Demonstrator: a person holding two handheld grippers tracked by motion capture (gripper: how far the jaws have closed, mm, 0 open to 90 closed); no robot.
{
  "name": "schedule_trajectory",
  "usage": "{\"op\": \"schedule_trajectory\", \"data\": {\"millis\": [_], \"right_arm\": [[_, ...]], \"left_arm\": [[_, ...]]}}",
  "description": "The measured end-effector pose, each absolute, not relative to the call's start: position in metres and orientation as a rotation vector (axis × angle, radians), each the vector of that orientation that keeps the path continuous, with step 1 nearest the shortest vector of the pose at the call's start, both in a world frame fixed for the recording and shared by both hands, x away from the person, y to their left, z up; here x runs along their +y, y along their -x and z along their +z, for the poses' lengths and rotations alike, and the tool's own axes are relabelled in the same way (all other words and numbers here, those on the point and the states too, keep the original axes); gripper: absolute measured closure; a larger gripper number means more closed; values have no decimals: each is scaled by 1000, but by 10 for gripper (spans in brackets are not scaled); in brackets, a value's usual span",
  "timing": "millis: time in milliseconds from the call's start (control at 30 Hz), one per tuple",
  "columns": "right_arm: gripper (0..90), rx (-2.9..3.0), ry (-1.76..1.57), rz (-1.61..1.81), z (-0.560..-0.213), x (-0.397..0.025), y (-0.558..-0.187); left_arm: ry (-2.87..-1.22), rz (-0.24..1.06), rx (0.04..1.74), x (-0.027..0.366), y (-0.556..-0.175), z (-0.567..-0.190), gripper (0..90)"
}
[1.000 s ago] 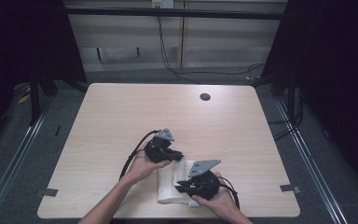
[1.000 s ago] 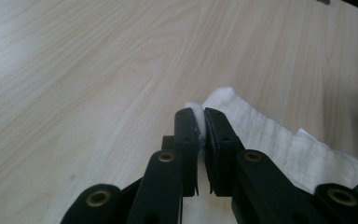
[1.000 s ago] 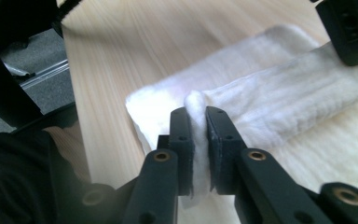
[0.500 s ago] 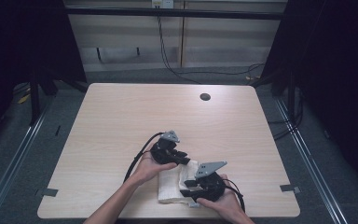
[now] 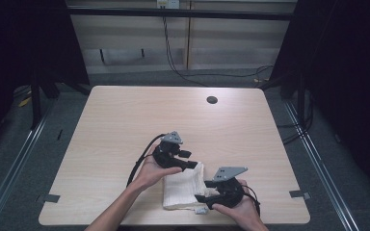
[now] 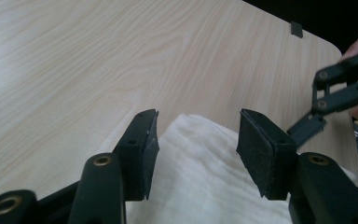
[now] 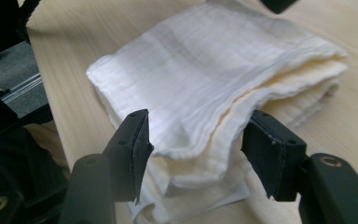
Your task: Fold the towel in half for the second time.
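Light wood table [image 5: 125, 125], rounded corners, grain running side to side. Small dark round grommet hole [image 5: 212, 100] near far edge, right of centre. Black tabs clipped at near corners: one left [image 5: 51, 198], one right [image 5: 299, 194]. Grey carpet floor [image 5: 9, 163] w/ metal rails either side. Behind table: pale wall panels [image 5: 125, 48], black cables [image 5: 173, 62] hanging down & trailing across floor. Black curtains both sides. Dark horizontal bar [image 5: 183, 13] across top.
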State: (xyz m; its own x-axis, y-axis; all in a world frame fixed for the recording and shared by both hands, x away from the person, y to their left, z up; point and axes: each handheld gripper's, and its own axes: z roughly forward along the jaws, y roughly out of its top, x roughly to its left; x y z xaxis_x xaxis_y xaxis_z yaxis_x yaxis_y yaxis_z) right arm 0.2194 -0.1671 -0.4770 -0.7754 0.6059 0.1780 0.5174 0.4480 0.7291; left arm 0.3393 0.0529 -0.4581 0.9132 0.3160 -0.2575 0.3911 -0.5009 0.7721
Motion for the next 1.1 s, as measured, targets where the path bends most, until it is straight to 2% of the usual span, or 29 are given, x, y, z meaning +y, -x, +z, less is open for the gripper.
{"op": "schedule_trajectory", "data": {"millis": [167, 400, 467, 533, 633, 800, 867, 967, 1100], "right_arm": [[415, 2537, -1035, 1259, -473, -180, -221], [397, 2450, -1055, 1277, -466, -198, -228], [373, 2393, -1068, 1266, -460, -206, -231], [375, 2354, -1079, 1284, -453, -216, -234], [427, 2298, -1125, 1357, -446, -230, -237], [410, 2268, -1162, 1400, -441, -246, -241], [371, 2239, -1168, 1370, -442, -252, -241], [380, 2203, -1223, 1349, -445, -260, -238], [322, 2216, -1247, 1336, -449, -269, -234]], "left_arm": [[-2168, -53, 513, 62, -335, -451, 502], [-2161, 46, 528, 82, -334, -438, 446], [-2168, 60, 495, 87, -332, -436, 518], [-2179, 80, 497, 92, -330, -435, 492], [-2197, 94, 527, 98, -329, -438, 439], [-2210, 107, 542, 106, -322, -441, 396], [-2209, 116, 551, 112, -321, -442, 383], [-2202, 108, 593, 124, -319, -444, 369], [-2207, 124, 632, 142, -314, -444, 360]]}}
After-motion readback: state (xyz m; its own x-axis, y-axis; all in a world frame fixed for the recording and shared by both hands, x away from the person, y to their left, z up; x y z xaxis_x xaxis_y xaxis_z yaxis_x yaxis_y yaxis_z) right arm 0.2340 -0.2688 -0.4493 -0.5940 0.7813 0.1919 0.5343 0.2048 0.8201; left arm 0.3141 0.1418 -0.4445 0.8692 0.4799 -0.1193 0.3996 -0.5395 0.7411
